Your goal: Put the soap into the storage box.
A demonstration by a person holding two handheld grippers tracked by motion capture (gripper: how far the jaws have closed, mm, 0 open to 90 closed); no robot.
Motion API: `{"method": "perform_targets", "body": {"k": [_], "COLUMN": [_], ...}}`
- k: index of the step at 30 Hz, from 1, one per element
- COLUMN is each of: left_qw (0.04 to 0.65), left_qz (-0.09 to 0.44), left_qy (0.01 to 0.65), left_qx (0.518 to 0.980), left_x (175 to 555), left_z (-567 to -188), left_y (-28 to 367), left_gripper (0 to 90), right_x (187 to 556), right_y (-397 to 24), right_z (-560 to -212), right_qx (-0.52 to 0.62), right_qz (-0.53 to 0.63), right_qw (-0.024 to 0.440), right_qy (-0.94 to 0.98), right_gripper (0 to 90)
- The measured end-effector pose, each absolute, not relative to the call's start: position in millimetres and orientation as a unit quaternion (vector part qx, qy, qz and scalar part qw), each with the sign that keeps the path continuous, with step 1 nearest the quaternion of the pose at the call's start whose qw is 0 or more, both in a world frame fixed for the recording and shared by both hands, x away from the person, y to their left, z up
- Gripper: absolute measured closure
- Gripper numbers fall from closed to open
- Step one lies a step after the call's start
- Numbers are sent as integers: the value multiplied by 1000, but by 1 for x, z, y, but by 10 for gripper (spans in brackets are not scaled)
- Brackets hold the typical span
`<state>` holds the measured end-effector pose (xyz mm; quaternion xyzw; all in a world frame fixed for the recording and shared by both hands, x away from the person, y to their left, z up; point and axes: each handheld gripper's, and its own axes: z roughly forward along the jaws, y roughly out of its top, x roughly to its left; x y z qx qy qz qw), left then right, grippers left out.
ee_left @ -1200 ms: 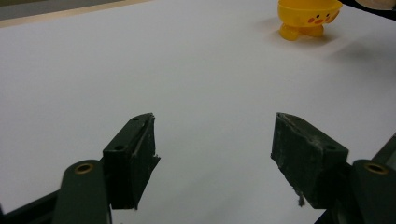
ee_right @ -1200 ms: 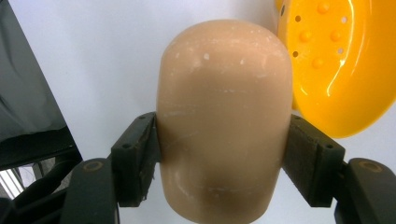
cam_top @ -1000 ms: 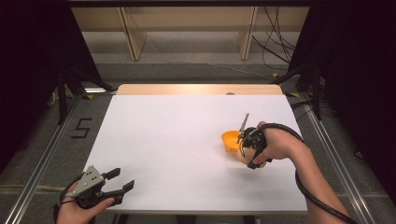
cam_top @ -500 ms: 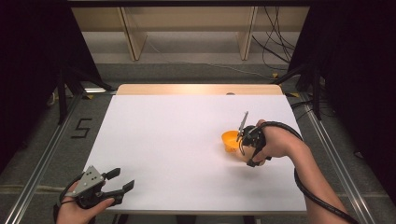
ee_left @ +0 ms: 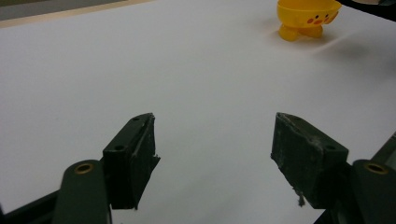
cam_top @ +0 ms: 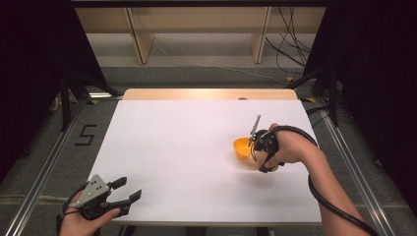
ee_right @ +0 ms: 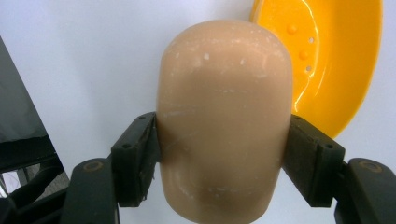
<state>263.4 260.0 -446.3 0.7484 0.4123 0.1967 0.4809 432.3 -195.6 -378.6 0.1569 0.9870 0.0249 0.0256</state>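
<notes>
The left tool [cam_top: 129,194] sits at the near left corner of the white desk [cam_top: 187,147], its jaws standing well apart with nothing but bare surface between them. Judged from its position, it is parked clear of the work so as not to obstruct the other hand.

Farther in, on the right side of the desk, the right tool [cam_top: 259,153] is clamped on a tan, rounded, soap-like block [ee_right: 223,119]. In the right gripper view both pads [ee_right: 138,154] press flat against the block's opposite sides at its lower half. This grip across the width appears chosen to keep the smooth piece from slipping or rotating.

Just beyond the block lies the orange dish [ee_right: 329,56], a shallow bowl with small holes in its floor; the left gripper view shows it standing on short feet with a duck face on its side [ee_left: 308,17]. The block is held beside the dish rim, not yet inside it. The likely purpose is to set the block into the dish; whether the block touches the rim cannot be determined.
</notes>
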Motion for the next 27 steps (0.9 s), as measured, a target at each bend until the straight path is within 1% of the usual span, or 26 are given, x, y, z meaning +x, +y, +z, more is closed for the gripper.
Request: {"method": "perform_targets", "body": {"k": [27], "left_qw": [482], "left_qz": [196], "left_qy": [412], "left_qx": [748], "left_x": [264], "left_z": [-446], "left_y": [260], "left_gripper": [302], "right_x": [445], "right_y": [-190], "right_z": [-378], "right_qx": [152], "right_qz": [30], "right_qw": [40], "right_qy": [987], "right_gripper": [339]}}
